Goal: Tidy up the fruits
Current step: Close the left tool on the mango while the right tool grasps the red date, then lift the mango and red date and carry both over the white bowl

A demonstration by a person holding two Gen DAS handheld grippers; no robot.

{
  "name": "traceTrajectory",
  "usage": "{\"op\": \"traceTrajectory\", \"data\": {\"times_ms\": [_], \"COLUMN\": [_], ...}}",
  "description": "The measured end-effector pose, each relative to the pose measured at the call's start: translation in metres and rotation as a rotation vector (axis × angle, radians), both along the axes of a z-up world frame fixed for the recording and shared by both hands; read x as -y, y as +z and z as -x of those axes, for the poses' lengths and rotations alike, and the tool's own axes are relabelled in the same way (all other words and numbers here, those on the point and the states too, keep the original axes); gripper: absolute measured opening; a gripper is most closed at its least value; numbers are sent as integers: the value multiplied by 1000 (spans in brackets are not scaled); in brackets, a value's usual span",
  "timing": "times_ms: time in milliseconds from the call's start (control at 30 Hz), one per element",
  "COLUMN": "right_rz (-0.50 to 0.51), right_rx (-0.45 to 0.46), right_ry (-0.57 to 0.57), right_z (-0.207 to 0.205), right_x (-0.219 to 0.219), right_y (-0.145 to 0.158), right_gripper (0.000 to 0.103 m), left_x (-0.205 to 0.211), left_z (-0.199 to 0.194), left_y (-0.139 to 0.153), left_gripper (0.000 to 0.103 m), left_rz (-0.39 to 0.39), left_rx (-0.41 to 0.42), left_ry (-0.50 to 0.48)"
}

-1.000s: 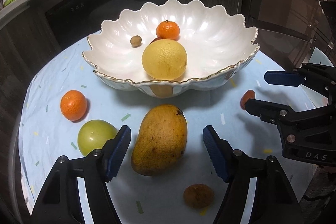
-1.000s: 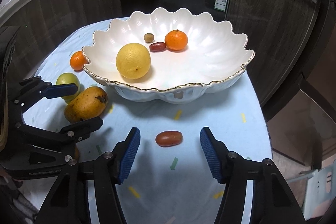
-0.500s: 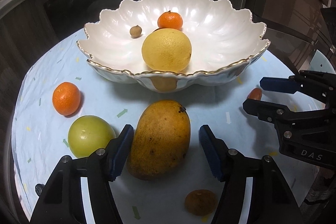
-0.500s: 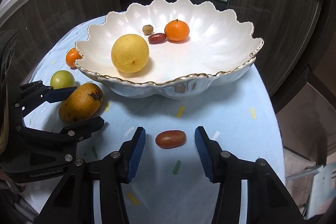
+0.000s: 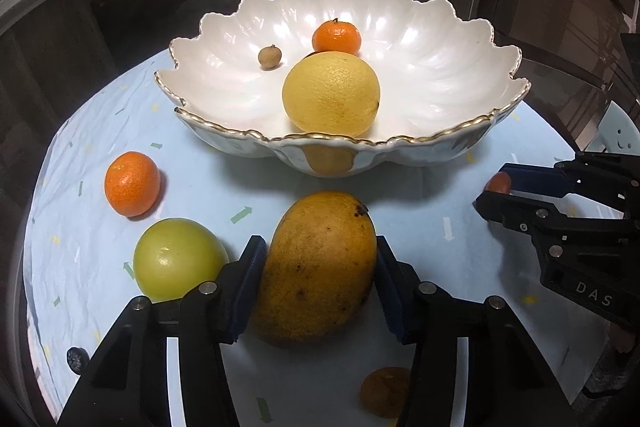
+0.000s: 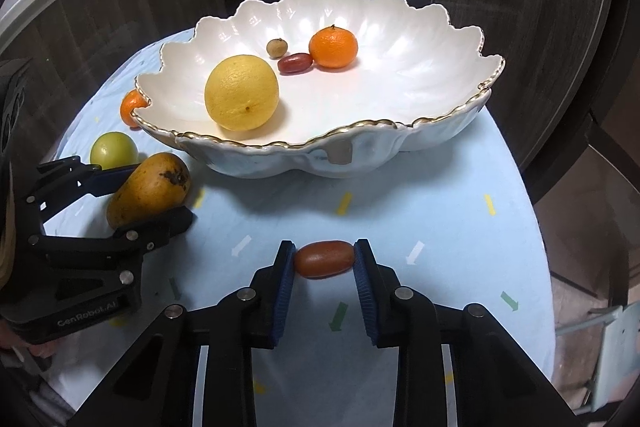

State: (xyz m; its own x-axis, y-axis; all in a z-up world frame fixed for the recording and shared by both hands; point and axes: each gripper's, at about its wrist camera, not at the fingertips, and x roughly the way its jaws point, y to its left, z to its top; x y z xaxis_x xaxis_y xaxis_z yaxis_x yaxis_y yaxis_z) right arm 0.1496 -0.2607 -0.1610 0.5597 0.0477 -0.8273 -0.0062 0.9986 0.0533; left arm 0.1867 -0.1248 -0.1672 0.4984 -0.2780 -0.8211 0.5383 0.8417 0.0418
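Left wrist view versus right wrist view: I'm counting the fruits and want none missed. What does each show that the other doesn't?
Only the left wrist view shows a dull brown round fruit at the cloth's near edge. Only the right wrist view shows clearly a dark red oval fruit inside the white scalloped bowl. Both show the yellow round citrus, the orange mandarin in the bowl, the small brown longan, the yellow-orange mango between the left gripper's fingers, the green round fruit, the orange mandarin on the cloth, and the red oval fruit in the right gripper.
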Motion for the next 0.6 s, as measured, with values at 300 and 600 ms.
{"op": "traceTrajectory", "data": {"times_ms": [300, 600], "right_rz": [-2, -3], "right_rx": [18, 45], "right_ry": [-4, -9], "right_z": [4, 10], "right_x": [0, 0], "right_y": [7, 20], "right_gripper": [30, 30], "left_x": [1, 1], "left_z": [3, 11], "left_y": [3, 11], "left_gripper": [51, 50], "left_rz": [3, 9], "left_rx": [-24, -14], "left_ry": [1, 7]}}
